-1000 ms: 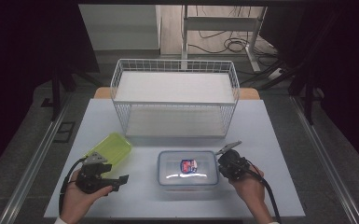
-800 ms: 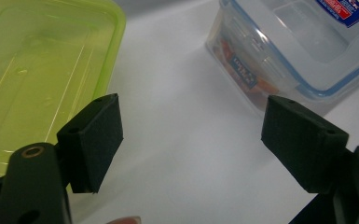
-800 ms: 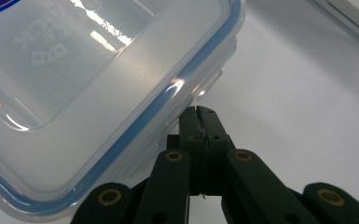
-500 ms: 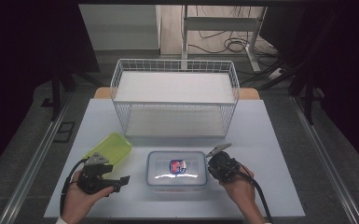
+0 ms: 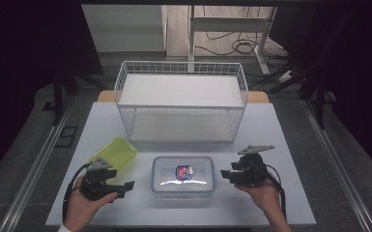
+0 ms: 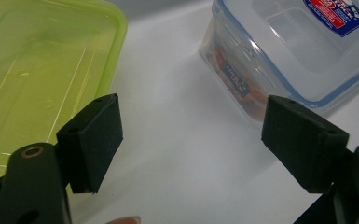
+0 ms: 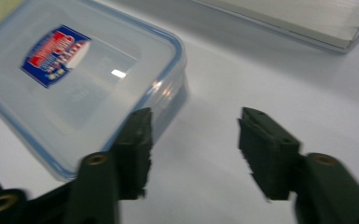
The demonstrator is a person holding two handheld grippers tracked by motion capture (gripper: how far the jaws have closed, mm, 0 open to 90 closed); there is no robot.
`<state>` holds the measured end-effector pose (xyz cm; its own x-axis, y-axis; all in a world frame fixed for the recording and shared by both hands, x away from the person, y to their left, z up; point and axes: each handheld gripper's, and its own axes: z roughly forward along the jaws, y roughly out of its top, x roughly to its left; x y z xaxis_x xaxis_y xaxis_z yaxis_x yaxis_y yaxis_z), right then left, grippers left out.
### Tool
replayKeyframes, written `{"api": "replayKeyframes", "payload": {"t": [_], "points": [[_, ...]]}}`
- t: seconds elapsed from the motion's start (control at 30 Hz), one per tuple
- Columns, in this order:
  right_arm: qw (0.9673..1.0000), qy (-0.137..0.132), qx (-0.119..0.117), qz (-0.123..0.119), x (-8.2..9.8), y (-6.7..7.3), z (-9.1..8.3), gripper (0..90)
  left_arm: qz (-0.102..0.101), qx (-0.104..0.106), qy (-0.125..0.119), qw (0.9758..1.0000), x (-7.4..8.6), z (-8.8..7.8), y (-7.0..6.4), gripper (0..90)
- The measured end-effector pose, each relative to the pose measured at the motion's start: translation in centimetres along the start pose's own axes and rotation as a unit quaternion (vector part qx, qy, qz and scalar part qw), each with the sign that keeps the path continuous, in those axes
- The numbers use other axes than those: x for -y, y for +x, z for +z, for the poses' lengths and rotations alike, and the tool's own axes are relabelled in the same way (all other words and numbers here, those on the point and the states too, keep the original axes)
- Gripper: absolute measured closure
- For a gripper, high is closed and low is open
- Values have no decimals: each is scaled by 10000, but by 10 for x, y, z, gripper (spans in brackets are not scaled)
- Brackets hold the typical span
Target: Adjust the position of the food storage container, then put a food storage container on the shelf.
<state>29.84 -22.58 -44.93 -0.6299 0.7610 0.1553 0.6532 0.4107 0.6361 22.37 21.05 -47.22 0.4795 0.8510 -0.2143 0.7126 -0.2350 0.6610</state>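
Clear lidded box (image 5: 183, 177) sits between both spread hand-held grippers, apparently untouched; wire basket (image 5: 181, 102) behind.

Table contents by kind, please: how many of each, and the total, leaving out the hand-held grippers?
Clear plastic lidded container with blue seal and red-blue label: 1
Translucent lime-green plastic rectangular lid or tray: 1
White wire-mesh basket: 1
Total: 3
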Motion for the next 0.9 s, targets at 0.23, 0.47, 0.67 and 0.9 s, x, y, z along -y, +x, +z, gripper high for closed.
{"api": "replayKeyframes", "payload": {"t": [0.23, 0.47, 0.67, 0.9], "points": [[9983, -225, -508, 184, -2, 2, -2, 242, -117, -13, -45, 9999, -1, -1, 1, 185], [9972, -232, -684, 167, 1, 1, -2, 203, -230, 57, -117, 9997, -1, -1, 3, 178], [9968, -280, -710, 237, 2, -1, -3, 199, -324, 179, -203, 9991, -2, -2, 2, 165], [9959, -239, -764, 413, 2, 0, 1, 213, -504, 439, -196, 9976, -9, 4, -4, 152]]}}
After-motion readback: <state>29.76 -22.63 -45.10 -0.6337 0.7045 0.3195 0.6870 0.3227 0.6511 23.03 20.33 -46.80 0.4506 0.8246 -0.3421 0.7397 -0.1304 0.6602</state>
